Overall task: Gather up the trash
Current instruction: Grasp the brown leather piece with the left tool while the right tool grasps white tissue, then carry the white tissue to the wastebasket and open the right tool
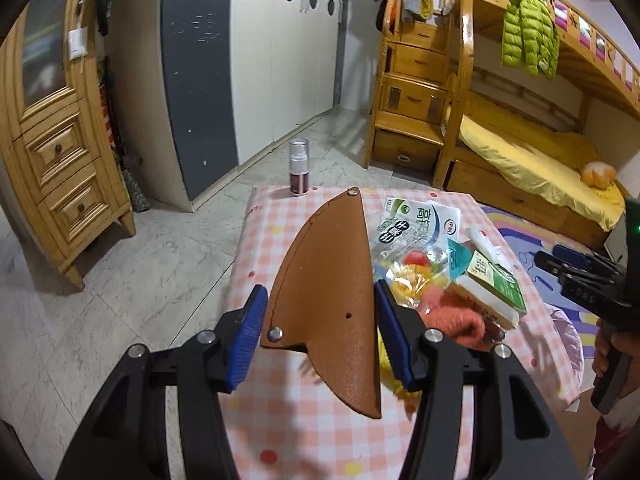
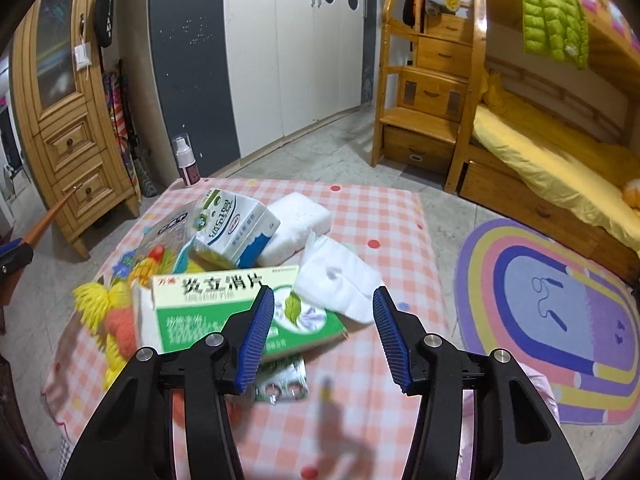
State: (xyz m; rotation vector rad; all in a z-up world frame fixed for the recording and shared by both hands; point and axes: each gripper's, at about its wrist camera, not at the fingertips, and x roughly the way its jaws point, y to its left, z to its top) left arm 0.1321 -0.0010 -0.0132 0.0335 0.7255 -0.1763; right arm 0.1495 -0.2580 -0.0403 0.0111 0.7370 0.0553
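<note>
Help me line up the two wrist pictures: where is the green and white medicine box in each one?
Left wrist: the green and white medicine box lies right of centre, beyond the brown leather sheath.
Right wrist: it lies left of centre, partly behind the right hand-held gripper.
Shared landmark: the spray bottle at the table's far edge.

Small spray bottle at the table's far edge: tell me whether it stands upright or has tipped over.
Upright. The small spray bottle with the clear cap stands on its base at the far edge of the pink checked table, cap pointing up, in both views.
</note>
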